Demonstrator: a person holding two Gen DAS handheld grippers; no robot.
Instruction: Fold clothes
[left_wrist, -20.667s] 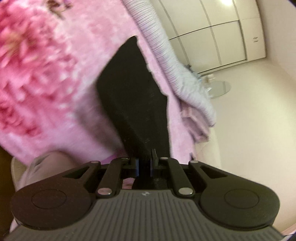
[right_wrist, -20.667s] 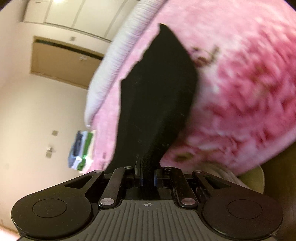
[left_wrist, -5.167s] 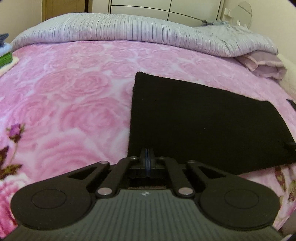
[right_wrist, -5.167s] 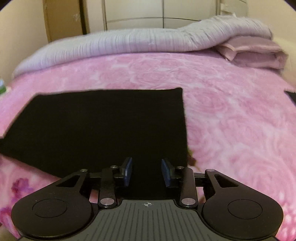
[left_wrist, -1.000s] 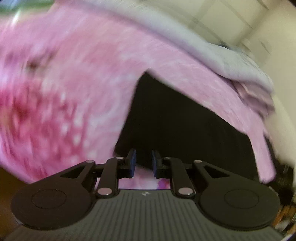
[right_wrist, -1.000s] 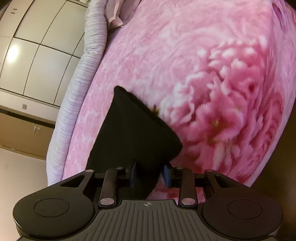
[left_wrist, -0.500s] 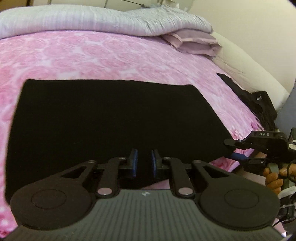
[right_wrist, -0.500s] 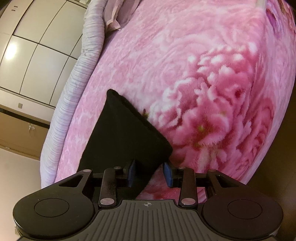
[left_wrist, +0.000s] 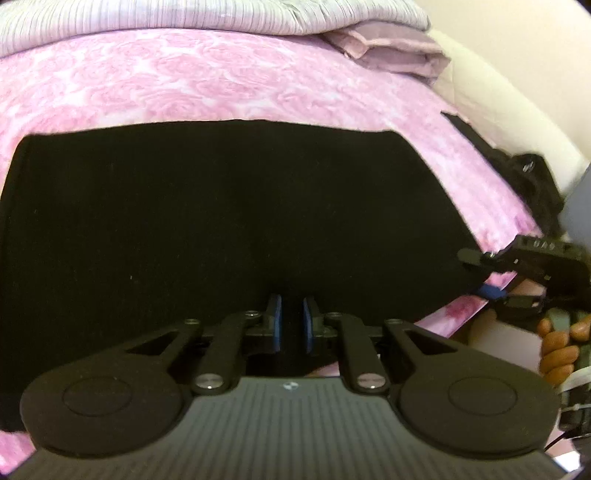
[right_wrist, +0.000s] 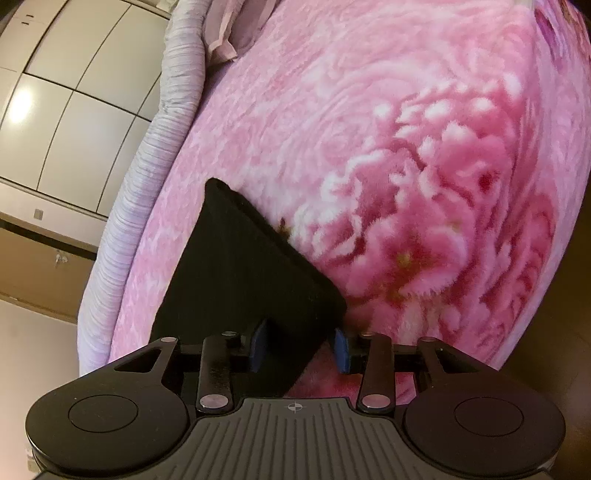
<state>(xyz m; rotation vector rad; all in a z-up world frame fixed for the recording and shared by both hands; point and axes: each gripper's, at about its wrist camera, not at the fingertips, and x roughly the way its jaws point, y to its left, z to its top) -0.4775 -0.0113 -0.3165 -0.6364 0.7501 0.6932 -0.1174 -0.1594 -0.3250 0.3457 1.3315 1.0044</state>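
The left gripper (left_wrist: 291, 326) has its jaws narrow with the near hem of the black garment (left_wrist: 229, 221) between them; the right gripper (right_wrist: 300, 345) straddles a corner, jaws wide. Beyond lies the pink bed (right_wrist: 424, 155). Lifting now, the unclamped corner would likely slip and skew the fold.

Pretty clearly someone's bedroom at home. A bed with a fuzzy pink rose blanket (left_wrist: 229, 85) is filling the space ahead of the left claw, a striped grey duvet (left_wrist: 177, 18) is bunching up along its far edge, and folded lilac bedding (left_wrist: 399, 51) is sitting far right. Off to the right claw's left, white closet doors (right_wrist: 74, 92) are catching a ceiling light.
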